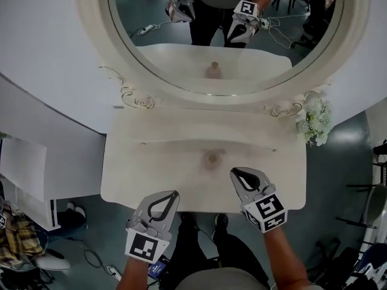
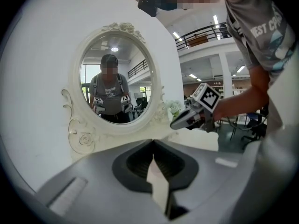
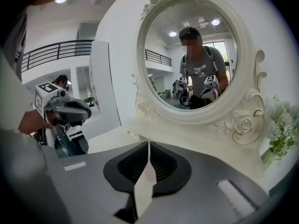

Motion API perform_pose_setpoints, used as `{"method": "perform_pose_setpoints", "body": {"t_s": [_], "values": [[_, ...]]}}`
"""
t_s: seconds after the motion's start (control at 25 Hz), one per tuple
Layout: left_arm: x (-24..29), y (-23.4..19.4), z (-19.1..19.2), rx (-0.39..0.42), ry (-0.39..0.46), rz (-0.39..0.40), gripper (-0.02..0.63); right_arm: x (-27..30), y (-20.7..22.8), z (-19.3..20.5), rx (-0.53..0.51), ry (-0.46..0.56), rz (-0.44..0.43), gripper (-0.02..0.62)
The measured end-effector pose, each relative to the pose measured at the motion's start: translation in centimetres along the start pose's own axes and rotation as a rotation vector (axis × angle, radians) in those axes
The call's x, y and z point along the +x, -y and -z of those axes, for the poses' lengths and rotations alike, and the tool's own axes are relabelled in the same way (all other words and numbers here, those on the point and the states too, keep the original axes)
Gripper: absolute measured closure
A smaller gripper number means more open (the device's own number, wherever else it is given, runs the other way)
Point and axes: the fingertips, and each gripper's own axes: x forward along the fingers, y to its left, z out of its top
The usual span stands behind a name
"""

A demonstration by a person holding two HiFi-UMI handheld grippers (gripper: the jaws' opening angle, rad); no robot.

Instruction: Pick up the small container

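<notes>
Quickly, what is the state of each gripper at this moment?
Left gripper: closed, holding nothing.
Right gripper: closed, holding nothing.

Table (image 1: 151,174) and mirror frame (image 1: 94,17) cream, scroll carving. Container (image 1: 211,159) tan. Flowers (image 1: 314,122) white-green. Left gripper (image 1: 175,194), right gripper (image 1: 233,174) grey, black-white square markers.

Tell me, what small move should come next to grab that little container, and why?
Probably open the right gripper and ease it toward the small container: its jaws are together, empty, and it is nearer than the left gripper.
</notes>
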Motion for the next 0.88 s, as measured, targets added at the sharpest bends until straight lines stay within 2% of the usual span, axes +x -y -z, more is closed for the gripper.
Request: {"method": "perform_pose_setpoints", "body": {"t_s": [0.48,0.88], "values": [[1.8,-1.9,4.5,-0.031,-0.04,0.023,0.603,7.5,1.1,4.5,0.029,-0.077,-0.013,0.55],[3.1,-2.8,6.6,-0.041,-0.051,0.044,0.603,11.5,0.5,6.2,0.011,-0.108,-0.051,0.466]]}}
